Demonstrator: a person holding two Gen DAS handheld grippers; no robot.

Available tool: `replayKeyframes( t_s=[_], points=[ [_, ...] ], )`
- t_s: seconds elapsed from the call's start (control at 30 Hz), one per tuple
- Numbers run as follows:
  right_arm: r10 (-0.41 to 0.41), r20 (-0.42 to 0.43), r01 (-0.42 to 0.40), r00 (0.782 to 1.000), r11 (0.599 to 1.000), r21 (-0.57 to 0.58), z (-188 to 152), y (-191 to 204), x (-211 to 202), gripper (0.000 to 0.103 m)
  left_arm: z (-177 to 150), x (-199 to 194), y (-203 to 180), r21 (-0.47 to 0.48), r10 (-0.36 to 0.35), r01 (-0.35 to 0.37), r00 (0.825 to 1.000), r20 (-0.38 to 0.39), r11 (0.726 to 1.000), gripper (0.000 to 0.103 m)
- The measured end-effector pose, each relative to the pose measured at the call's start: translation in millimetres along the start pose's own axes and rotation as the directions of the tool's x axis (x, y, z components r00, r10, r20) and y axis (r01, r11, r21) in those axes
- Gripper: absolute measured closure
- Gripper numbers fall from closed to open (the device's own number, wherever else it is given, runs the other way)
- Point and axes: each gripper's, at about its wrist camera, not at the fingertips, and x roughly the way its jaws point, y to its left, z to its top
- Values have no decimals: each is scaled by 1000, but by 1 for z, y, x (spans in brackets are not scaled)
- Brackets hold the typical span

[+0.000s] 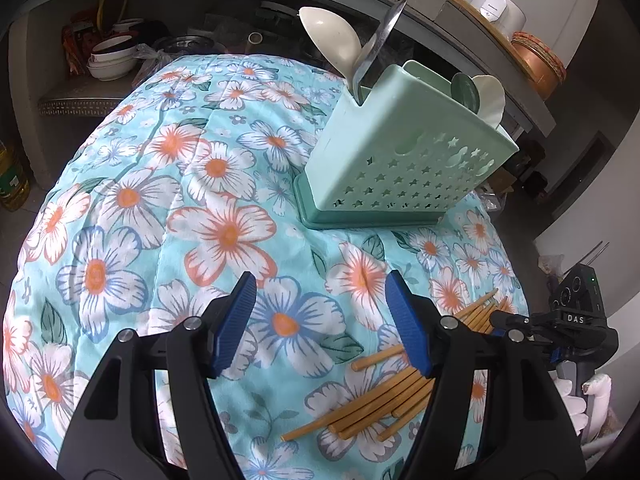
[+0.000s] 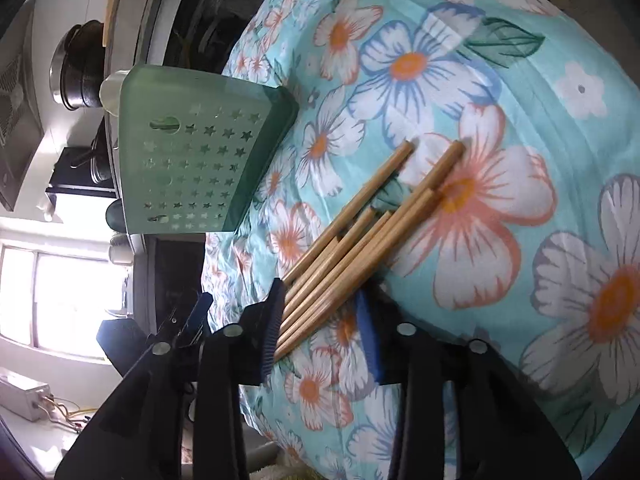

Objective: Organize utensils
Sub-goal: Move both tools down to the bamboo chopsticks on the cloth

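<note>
Several bamboo chopsticks (image 2: pixel 360 232) lie in a loose bundle on the floral cloth (image 2: pixel 500 80). My right gripper (image 2: pixel 320 320) straddles their thin ends, which touch its left pad. A strip of cloth still shows before the right pad, so it is open around them. In the left wrist view the same chopsticks (image 1: pixel 380 412) lie beside the right finger of my left gripper (image 1: pixel 320 320), which hovers open over the cloth holding nothing. The right gripper (image 1: pixel 508 322) reaches in from the right edge. A mint green star-punched utensil holder (image 1: pixel 400 160) (image 2: pixel 192 152) stands behind, holding a white ladle (image 1: pixel 332 36), a metal utensil (image 1: pixel 380 40) and spoons (image 1: pixel 476 94).
A shelf with stacked bowls (image 1: pixel 112 56) sits beyond the cloth's far edge. An oil bottle (image 1: pixel 14 180) stands at the left. A counter carries a copper pot (image 1: pixel 536 64) and a dark pot (image 2: pixel 80 68). The cloth falls away past the holder.
</note>
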Motion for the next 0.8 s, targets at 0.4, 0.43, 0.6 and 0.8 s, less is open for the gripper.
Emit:
replayKeyframes(
  t_s=[0.4, 0.43, 0.6, 0.8],
  points=[
    [17, 15, -17, 1000, 999, 37, 1, -10, -6, 87, 1, 2, -12, 14, -12, 13, 1000, -12, 1000, 40],
    [21, 15, -21, 1000, 999, 39, 1, -10, -7, 88, 2, 3, -15, 16, -14, 14, 1000, -14, 1000, 40],
    [22, 4, -22, 1000, 999, 31, 1, -12, -9, 88, 0, 5, -27, 51, -20, 21, 1000, -22, 998, 40],
    [-29, -49, 28, 998, 999, -18, -3, -9, -14, 87, -9, 6, -58, 188, -3, 8, 1000, -27, 982, 40]
  ],
)
